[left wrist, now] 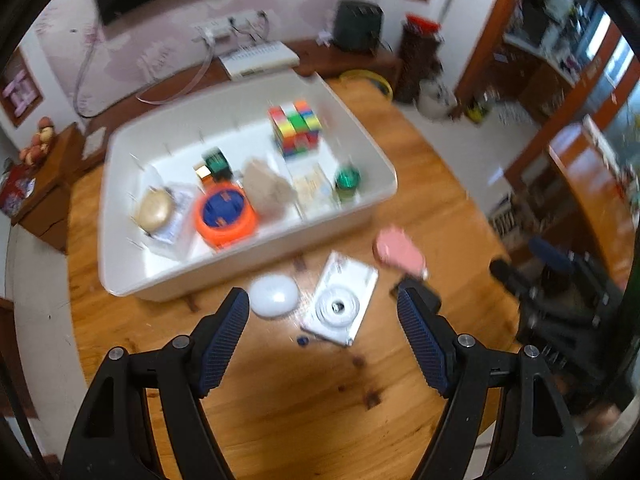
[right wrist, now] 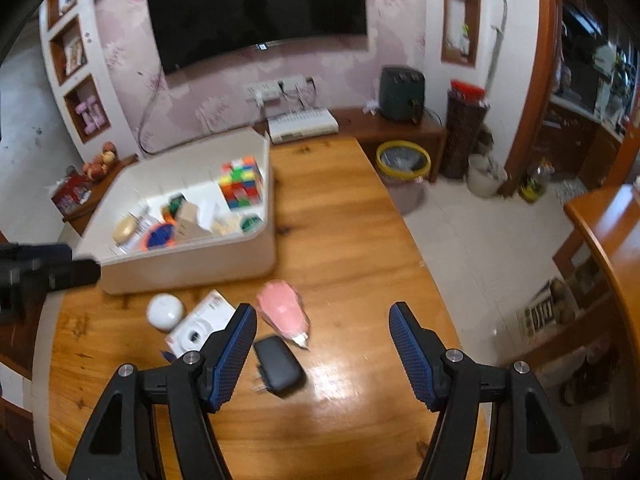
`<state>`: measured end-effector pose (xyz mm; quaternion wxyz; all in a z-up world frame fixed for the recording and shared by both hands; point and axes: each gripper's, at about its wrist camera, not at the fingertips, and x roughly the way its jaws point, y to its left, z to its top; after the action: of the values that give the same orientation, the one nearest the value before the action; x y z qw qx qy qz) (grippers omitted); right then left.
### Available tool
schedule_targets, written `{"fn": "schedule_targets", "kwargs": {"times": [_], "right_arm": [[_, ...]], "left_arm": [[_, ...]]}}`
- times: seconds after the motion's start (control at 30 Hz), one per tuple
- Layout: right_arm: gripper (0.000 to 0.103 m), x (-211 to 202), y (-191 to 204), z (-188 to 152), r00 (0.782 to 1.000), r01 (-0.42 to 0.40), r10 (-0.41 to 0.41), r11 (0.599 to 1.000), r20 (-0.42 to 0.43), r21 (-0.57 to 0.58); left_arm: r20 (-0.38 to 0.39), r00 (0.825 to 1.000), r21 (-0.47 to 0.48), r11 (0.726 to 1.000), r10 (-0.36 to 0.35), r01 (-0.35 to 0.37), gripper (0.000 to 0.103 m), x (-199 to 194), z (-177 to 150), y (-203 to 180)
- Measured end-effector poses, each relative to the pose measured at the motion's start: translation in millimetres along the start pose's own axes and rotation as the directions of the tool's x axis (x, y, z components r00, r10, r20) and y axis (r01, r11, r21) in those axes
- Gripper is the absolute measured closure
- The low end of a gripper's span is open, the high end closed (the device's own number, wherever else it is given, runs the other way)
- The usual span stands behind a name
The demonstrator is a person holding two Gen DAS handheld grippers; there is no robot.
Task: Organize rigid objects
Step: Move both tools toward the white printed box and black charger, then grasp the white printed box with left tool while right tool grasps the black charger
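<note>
Both my grippers, left gripper (left wrist: pixel 322 308) and right gripper (right wrist: pixel 323 320), hang released, empty, over the wooden table (right wrist: pixel 340 220). Beside the white bin (right wrist: pixel 192 264) lie camera (left wrist: pixel 340 304), pink mouse (right wrist: pixel 282 312), charger (right wrist: pixel 278 364); television (right wrist: pixel 256 8) behind it.

bin contents (left wrist: pixel 224 196) blurred (labels unreadable), charger (left wrist: pixel 420 292) half-hidden

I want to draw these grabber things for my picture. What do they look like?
Both look alike. The left gripper and the right gripper each have two chunky black plastic arms with triangle-shaped holes and shiny silver round bolts at the joints. Their fingers wear dark blue ribbed rubber pads, shaped like long rounded paddles. No cables, labels or sleeves show.
</note>
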<state>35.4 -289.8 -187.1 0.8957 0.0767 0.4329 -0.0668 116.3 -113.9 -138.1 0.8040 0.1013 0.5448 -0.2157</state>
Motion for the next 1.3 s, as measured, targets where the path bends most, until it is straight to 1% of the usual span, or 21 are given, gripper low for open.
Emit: {"fn": "schedule_targets", "kwargs": {"times": [0.1, 0.23, 0.3, 0.4, 0.57, 0.73, 0.8, 1.0, 1.07, 1.1, 1.17, 1.3], "right_arm": [[0.033, 13.2, -7.5, -12.1, 0.999, -0.008, 0.008, 1.000, -0.042, 0.008], [0.033, 23.7, -10.6, -25.4, 0.996, -0.033, 0.032, 0.999, -0.080, -0.008], [0.033, 28.0, -10.4, -33.2, 0.994, -0.060, 0.058, 0.998, -0.091, -0.019], [0.033, 34.4, -7.3, -42.3, 0.992, -0.076, 0.071, 0.996, -0.103, -0.043], [0.033, 40.0, -6.3, -52.1, 0.989, -0.105, 0.100, 0.994, -0.108, -0.043], [0.033, 48.9, -4.2, -52.8, 0.987, -0.109, 0.103, 0.993, -0.120, -0.049], [0.034, 51.9, -1.9, -51.7, 0.986, -0.123, 0.115, 0.991, -0.122, -0.056], [0.033, 64.1, 9.4, -47.2, 0.982, -0.146, 0.134, 0.986, -0.136, -0.082], [0.033, 68.9, 12.1, -45.5, 0.980, -0.152, 0.138, 0.985, -0.144, -0.087], [0.034, 71.6, 14.1, -44.6, 0.979, -0.153, 0.138, 0.984, -0.148, -0.092], [0.033, 76.2, 17.7, -43.6, 0.979, -0.149, 0.132, 0.983, -0.156, -0.103], [0.033, 83.9, 23.1, -43.1, 0.977, -0.142, 0.121, 0.984, -0.176, -0.111]], "left_arm": [[-0.058, 0.998, 0.033, 0.999, -0.020, 0.022, 0.024, 23.4, -7.7, -6.5], [-0.117, 0.993, 0.101, 0.995, -0.013, 0.025, 0.024, 52.9, -11.2, -17.2], [-0.131, 0.991, 0.130, 0.991, -0.003, 0.021, 0.024, 64.2, -9.1, -22.1], [-0.148, 0.989, 0.171, 0.985, 0.017, 0.008, 0.024, 81.9, -4.7, -27.7], [-0.180, 0.983, 0.198, 0.980, 0.032, 0.005, 0.024, 104.5, 3.2, -32.4], [-0.206, 0.978, 0.212, 0.977, 0.028, 0.017, 0.024, 117.5, 5.6, -30.8], [-0.227, 0.974, 0.210, 0.977, 0.016, 0.033, 0.024, 122.6, 7.5, -28.8], [-0.252, 0.968, 0.217, 0.975, 0.001, 0.056, 0.024, 131.2, 7.8, -26.1], [-0.264, 0.965, 0.218, 0.974, -0.010, 0.069, 0.028, 132.5, 6.4, -24.3], [-0.267, 0.964, 0.221, 0.973, -0.010, 0.072, 0.029, 132.4, 5.0, -24.1], [-0.264, 0.965, 0.241, 0.968, -0.010, 0.076, 0.033, 130.2, 1.9, -25.1], [-0.261, 0.965, 0.269, 0.960, -0.007, 0.079, 0.036, 128.6, -4.1, -25.1]]}}
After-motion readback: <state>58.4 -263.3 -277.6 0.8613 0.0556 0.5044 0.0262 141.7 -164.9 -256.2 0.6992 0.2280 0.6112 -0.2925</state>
